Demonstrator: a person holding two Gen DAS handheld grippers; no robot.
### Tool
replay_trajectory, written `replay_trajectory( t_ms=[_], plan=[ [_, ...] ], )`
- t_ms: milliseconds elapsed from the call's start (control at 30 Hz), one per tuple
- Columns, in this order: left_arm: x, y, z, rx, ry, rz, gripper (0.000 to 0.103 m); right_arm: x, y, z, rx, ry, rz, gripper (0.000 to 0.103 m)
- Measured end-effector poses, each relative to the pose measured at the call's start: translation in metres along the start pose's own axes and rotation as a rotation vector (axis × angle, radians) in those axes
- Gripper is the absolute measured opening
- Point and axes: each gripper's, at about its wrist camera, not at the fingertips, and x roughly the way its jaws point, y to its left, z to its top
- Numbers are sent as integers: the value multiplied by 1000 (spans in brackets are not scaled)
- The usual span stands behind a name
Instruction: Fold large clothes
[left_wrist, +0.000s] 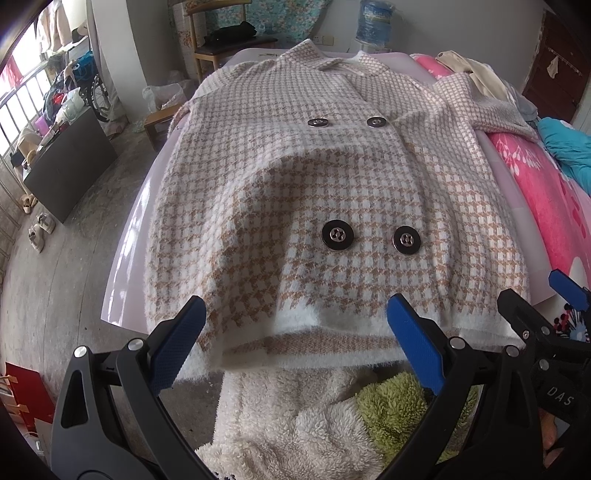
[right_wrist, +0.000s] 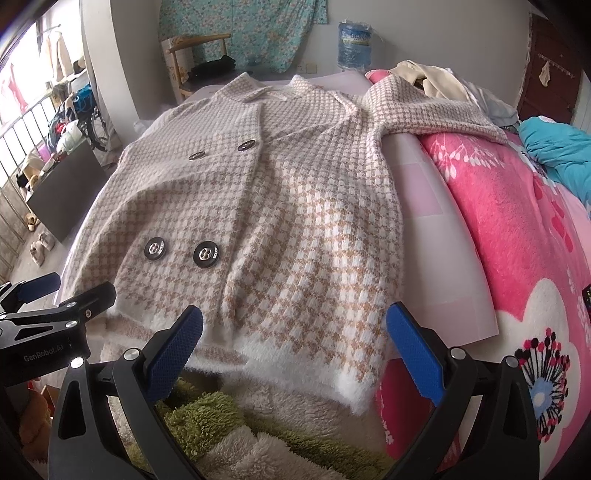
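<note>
Hovering at the coat (left_wrist: 295, 192) hem, both grippers agape.

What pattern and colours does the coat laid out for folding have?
The coat is tan-and-white houndstooth with a fluffy white hem, clearest in the right wrist view.

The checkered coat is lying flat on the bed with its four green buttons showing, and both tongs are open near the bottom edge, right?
Almost. The buttons are not green; they are dark and shiny, as the left wrist view shows. The rest holds: the checkered coat lies flat on the bed, and the left tongs and right tongs are open near its bottom edge.
</note>
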Motion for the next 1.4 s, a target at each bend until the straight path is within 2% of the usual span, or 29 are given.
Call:
replay_trajectory(
  t_ms=[467, 1067, 1233, 1400],
  plan=[
    [16, -2, 17, 1, 3, 26, 95, 11, -2, 18, -34, -25, -41, 97],
    [54, -11, 52, 13, 44, 59, 95, 48, 2, 53, -102, -14, -27, 97],
    [59, -13, 67, 35, 9, 53, 95, 58, 4, 71, -126, -21, -2, 97],
    [63, -8, 89, 50, -42, 52, 95, 58, 10, 99, -157, -78, 57, 97]
  ],
)
